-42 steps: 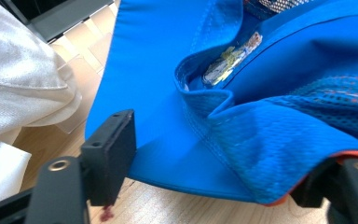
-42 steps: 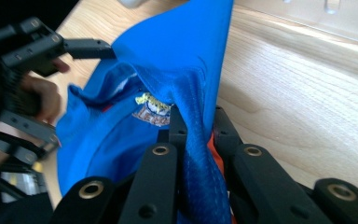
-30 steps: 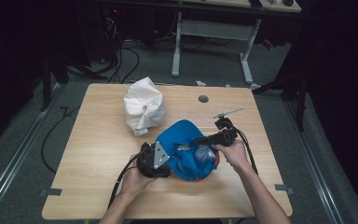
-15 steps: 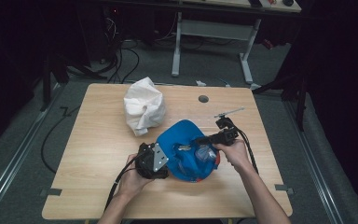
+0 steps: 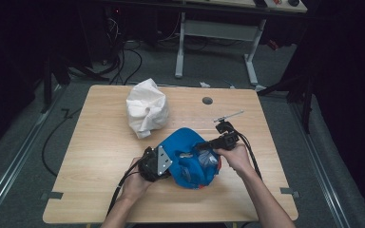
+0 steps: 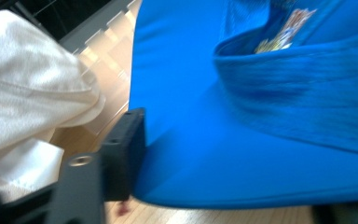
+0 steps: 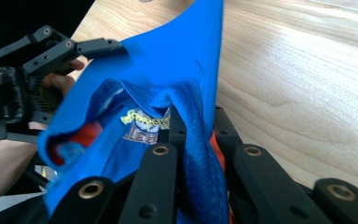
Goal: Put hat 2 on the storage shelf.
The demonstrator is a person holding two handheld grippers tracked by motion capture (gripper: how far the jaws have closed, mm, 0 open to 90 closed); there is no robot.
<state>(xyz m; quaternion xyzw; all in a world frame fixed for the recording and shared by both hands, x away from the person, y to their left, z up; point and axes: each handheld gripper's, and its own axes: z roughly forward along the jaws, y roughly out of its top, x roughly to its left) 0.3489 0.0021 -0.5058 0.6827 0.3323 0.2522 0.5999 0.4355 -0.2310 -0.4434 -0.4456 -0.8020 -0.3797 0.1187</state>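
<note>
A blue cap (image 5: 190,152) lies upside down near the table's front, and both grippers are on it. My left gripper (image 5: 172,165) reaches in from the left. Its jaws have just been closing around the brim (image 6: 242,140). One finger (image 6: 123,154) lies against the brim's edge, the other is hidden, and the jaws still stand wide. My right gripper (image 5: 200,146) comes from the right and is shut on the cap's rim band (image 7: 200,154), next to the embroidered logo (image 7: 144,121). The left gripper's fingers (image 7: 98,46) show over the brim in the right gripper view.
A crumpled white cloth bundle (image 5: 145,111) sits behind the cap, close to the left gripper. The wooden table (image 5: 100,142) has a round cable hole (image 5: 207,100) at the back. A thin silver rod (image 5: 229,115) lies near the right gripper. Cables trail over the front edge.
The left gripper's jaws have drawn closer around the cap's brim. Both hands and the cap stay almost where they were.
</note>
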